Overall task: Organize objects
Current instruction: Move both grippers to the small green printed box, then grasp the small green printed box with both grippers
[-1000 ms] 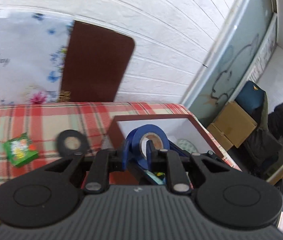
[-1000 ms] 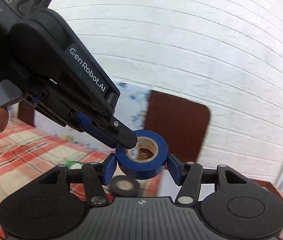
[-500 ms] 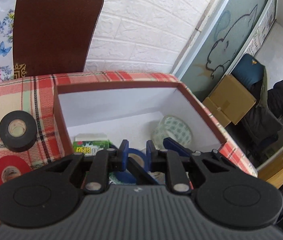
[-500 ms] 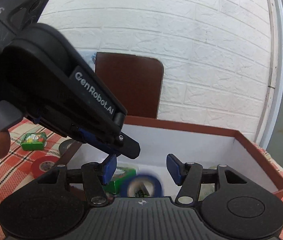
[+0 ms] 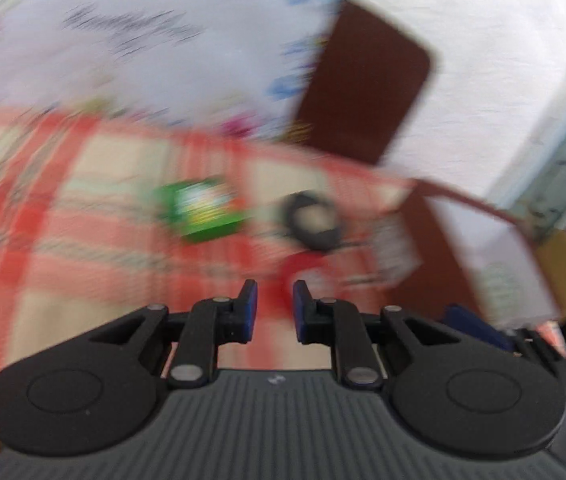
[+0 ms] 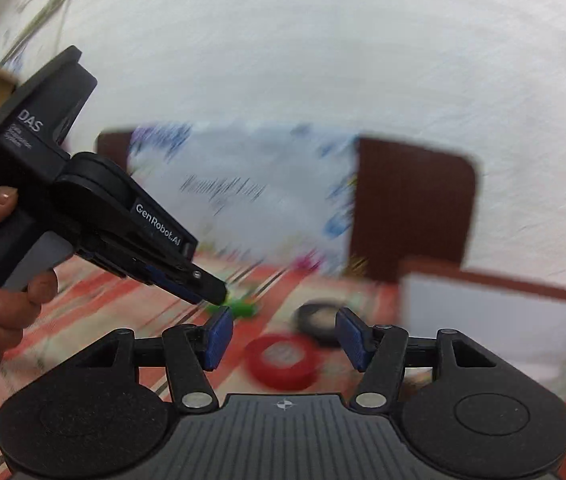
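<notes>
Both views are motion-blurred, so fine detail is unreliable. The left gripper (image 5: 274,306) has its jaws parted by a narrow gap with nothing between them; it is released and empty. The right gripper (image 6: 283,338) stands wide apart, likewise released and empty.

Placement. Three loose items lie on the checked cloth of the bench (image 5: 83,240), to the left of the box (image 6: 503,300): a red tape roll (image 6: 283,360), nearest to both grippers; a black tape roll (image 6: 319,320), just beyond it; and a green packet (image 5: 203,212), further left. The red roll sits on the line between the right gripper's spread fingers, which suggests, as a judgement, that it is the next item to be picked up, and that the wide opening suits the roll's width. The box is open-topped, brown outside and white inside, and stands at the right of the bench. It is probably the collecting place, so the loose items lie within easy reach of it. A pale patterned roll (image 5: 499,280) shows faintly inside it; what else it holds cannot be told.

Count. Grippers: two. Loose tape rolls: two, one red and one black. Green packets on the cloth: one. Boxes: one. Rolls visible in the box: one. A brown board (image 6: 411,208) and a flowered sheet (image 6: 243,184) lean against the far white wall.
</notes>
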`<state>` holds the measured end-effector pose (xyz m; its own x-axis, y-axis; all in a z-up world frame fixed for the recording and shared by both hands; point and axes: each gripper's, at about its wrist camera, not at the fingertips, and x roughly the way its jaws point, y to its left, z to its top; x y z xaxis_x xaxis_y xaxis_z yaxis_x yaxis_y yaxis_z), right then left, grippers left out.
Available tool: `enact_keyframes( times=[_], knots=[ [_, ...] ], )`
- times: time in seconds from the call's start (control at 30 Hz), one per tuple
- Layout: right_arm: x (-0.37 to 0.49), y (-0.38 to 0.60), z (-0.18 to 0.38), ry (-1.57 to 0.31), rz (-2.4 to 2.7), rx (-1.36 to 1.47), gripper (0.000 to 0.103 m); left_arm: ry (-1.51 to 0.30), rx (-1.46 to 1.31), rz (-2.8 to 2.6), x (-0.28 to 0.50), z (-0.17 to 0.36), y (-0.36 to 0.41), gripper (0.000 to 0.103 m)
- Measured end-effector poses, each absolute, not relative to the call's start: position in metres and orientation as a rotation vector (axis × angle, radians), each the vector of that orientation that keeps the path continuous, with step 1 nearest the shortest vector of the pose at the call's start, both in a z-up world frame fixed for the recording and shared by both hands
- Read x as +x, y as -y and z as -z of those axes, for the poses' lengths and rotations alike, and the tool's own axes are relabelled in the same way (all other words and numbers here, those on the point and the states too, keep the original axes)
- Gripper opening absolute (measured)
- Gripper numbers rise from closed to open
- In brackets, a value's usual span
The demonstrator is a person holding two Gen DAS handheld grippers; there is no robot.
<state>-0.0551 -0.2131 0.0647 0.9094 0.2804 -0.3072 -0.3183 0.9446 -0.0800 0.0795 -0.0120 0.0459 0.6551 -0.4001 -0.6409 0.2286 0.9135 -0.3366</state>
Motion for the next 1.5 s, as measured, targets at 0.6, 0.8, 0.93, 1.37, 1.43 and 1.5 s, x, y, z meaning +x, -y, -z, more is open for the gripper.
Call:
enact_keyframes(
  times=[0.6,0.8,0.93,1.37,1.43,1.5],
  knots=[
    [0.132,0.113,-0.020,-0.569,-0.252,-0.176,0.078,-0.565,-0.365,0.212,0.082,0.018,-0.099,0.020],
    [0.114,0.116,-0.018,-0.587,-0.273,-0.164,0.059,-0.565,-0.374,0.216,0.081,0.019,-0.099,0.020],
    [0.061,0.128,-0.016,-0.583,-0.329,-0.174,0.059,-0.572,-0.369,0.214,0.082,0.019,-0.099,0.020],
    [-0.063,0.215,-0.014,-0.604,-0.152,-0.109,0.061,-0.695,-0.296,0.446,0.083,-0.056,-0.003,0.028],
    [-0.070,0.219,-0.013,-0.604,-0.145,-0.098,0.066,-0.736,-0.261,0.533,0.068,-0.061,0.032,0.034],
    [-0.076,0.223,-0.011,-0.600,-0.147,-0.098,0.068,-0.811,-0.228,0.579,0.056,-0.055,0.059,0.036]
  ],
)
